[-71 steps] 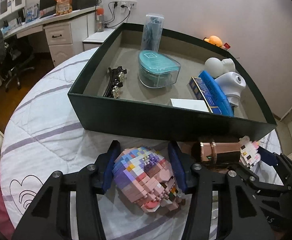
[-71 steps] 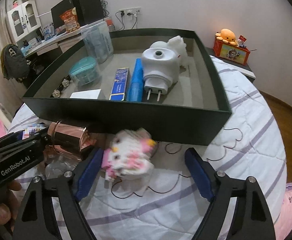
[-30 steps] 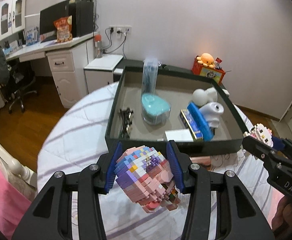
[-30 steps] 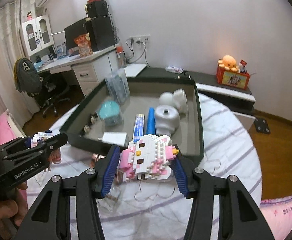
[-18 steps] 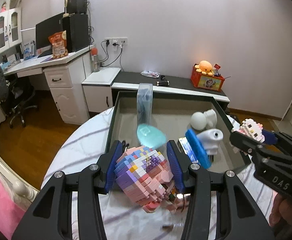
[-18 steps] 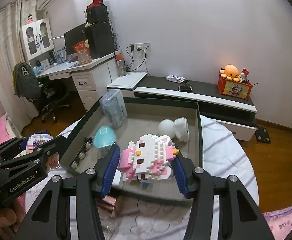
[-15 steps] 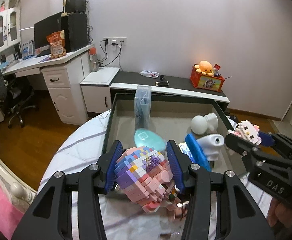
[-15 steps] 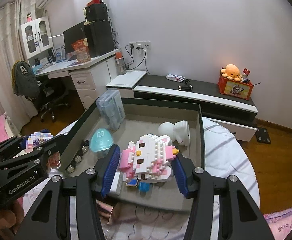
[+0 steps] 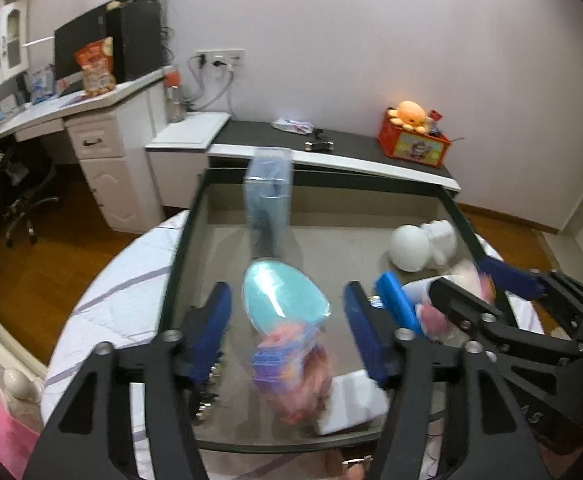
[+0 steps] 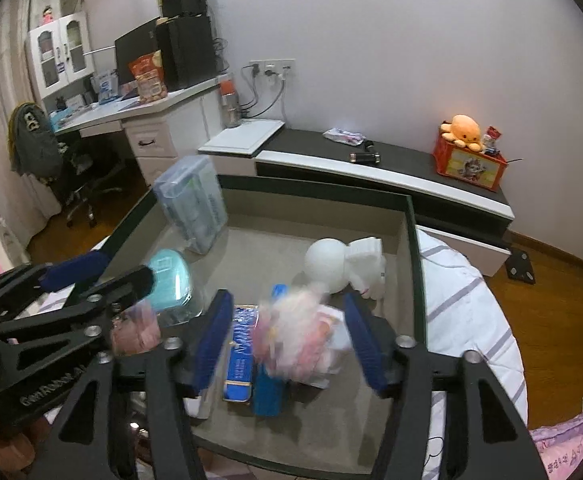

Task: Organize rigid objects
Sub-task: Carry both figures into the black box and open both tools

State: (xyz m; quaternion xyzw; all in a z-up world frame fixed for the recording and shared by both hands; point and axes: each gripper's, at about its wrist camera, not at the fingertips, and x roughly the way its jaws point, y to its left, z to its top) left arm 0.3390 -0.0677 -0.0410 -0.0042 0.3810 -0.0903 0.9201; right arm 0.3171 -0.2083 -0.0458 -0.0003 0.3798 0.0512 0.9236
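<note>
1. The purple-and-pink brick figure point(image 9: 291, 368) is a blur between the pads of my left gripper point(image 9: 287, 332), touching neither of them, above the floor of the dark green box point(image 9: 179, 248).
2. My left gripper stands wide open, with clear gaps on both sides of the figure, so it grips nothing.
3. The white-and-pink brick cat point(image 10: 299, 332) is likewise blurred between the pads of my right gripper point(image 10: 287, 336), over the blue items in the box.
4. My right gripper is also spread wide and holds nothing.
5. Just beyond the purple figure sits the teal lidded case point(image 9: 283, 296); a white card point(image 9: 351, 404) lies beside it to the right.
6. Under the cat lie a blue carton point(image 10: 241, 354) and a blue bar point(image 10: 267, 392), side by side.
7. Farther back are a white round gadget point(image 10: 327, 264) and an upright clear plastic case point(image 10: 191, 204).
8. The box rests on a white quilted bed point(image 10: 463, 292) with purple stripes.
</note>
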